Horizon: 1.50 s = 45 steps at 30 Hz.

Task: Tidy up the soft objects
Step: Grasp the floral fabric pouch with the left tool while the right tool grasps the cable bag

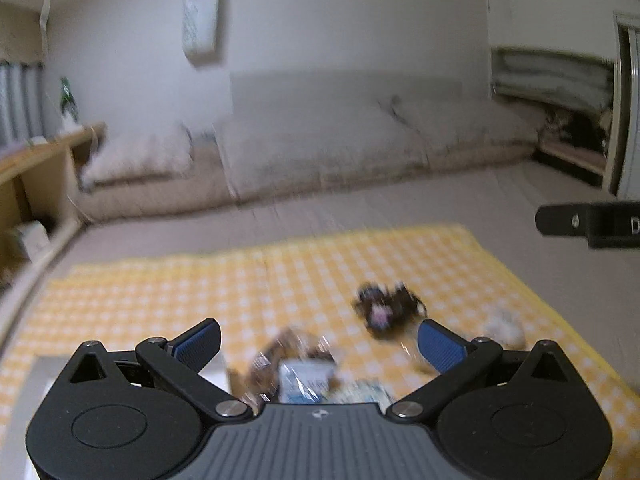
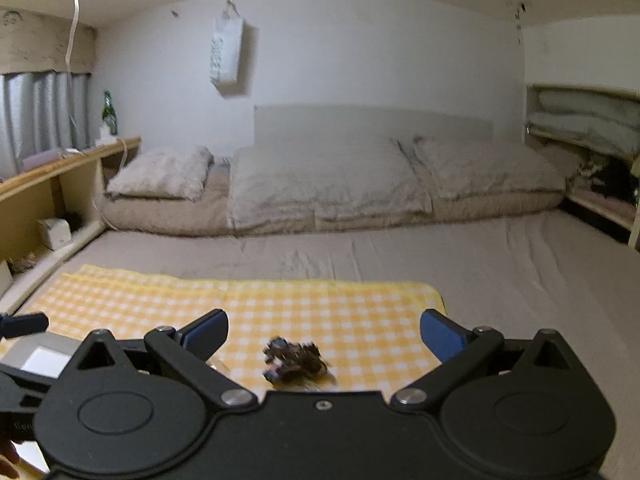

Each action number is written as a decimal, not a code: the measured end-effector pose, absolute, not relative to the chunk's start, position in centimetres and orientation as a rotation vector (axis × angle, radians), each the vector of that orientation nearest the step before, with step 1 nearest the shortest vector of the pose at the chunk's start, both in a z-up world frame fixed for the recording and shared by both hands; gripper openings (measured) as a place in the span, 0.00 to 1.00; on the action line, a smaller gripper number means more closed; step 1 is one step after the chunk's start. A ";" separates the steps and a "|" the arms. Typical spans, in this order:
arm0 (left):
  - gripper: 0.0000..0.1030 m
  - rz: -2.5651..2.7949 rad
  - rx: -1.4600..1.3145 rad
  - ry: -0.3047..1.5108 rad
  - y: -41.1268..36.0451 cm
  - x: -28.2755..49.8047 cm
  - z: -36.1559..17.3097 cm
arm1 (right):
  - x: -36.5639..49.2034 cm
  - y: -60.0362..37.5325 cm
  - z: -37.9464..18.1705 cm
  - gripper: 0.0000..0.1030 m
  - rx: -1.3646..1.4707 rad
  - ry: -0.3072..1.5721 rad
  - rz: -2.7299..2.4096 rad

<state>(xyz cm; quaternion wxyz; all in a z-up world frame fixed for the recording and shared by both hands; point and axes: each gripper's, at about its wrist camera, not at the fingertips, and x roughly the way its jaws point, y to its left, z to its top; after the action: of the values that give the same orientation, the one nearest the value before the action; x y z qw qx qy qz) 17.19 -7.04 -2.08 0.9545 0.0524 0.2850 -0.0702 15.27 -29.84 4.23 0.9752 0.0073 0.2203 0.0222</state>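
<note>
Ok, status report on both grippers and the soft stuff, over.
Left hand-held gripper open, empty. Right hand-held gripper open, empty. Dark soft item on yellow checked cloth, ahead of right. Nothing blocking.

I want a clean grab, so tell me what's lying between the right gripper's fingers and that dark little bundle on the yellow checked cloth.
Only bare yellow checked cloth shows there in the right wrist view. The right gripper is open, and the dark bundle lies between its fingers.

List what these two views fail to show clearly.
- Dark bundle: motion blur in the left view hides what it is; small in the right view.
- Packets: blurred and partly covered by the left tool.
- Grey box: cut off behind the right tool.
</note>
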 end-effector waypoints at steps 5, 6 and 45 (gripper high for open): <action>1.00 -0.155 0.115 0.727 -8.1 19.3 -5.8 | 17.6 -31.0 1.4 1.00 0.026 0.523 0.015; 1.00 -0.156 0.114 0.749 -8.4 19.7 -6.5 | 18.1 -31.3 0.8 1.00 0.029 0.541 0.008; 0.84 -0.106 0.078 1.026 -11.7 27.4 -18.5 | 35.0 -29.1 -15.9 1.00 0.438 1.090 -0.217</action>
<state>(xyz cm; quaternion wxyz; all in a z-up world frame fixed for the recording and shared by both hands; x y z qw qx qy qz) 27.41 -11.72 -18.51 0.8693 0.0371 0.4903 -0.0507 35.05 -29.15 -15.90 0.8269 0.2063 0.5131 -0.1021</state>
